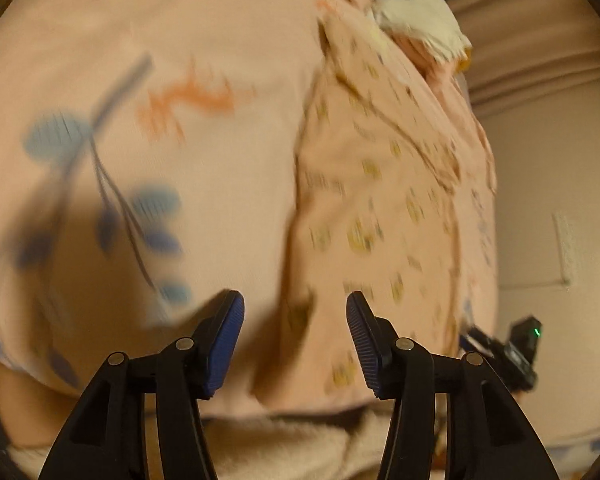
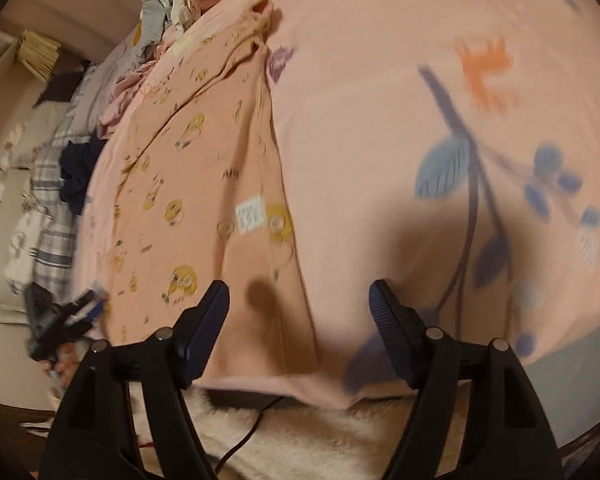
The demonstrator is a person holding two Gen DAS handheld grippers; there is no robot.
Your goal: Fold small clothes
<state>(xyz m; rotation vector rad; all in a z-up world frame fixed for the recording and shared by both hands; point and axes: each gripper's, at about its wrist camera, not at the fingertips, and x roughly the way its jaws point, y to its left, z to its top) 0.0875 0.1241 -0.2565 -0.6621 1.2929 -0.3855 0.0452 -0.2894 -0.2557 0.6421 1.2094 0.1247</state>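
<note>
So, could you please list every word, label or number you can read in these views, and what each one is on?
None can be read.
White tag on the peach printed garment: dark marks, too blurred to read.
Orange marks on the pink bedsheet: a printed pattern, not clearly lettering.

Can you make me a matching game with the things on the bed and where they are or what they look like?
Things:
1. small peach garment
2. pink bedspread
3. pile of clothes
4. left tool

Descriptions:
A. heaped at the far end of the bed
B. open, holding nothing
C. printed with little yellow figures, lying flat
D. printed with big blue leaves and orange shapes

Pairs: 1-C, 2-D, 3-A, 4-B
</note>
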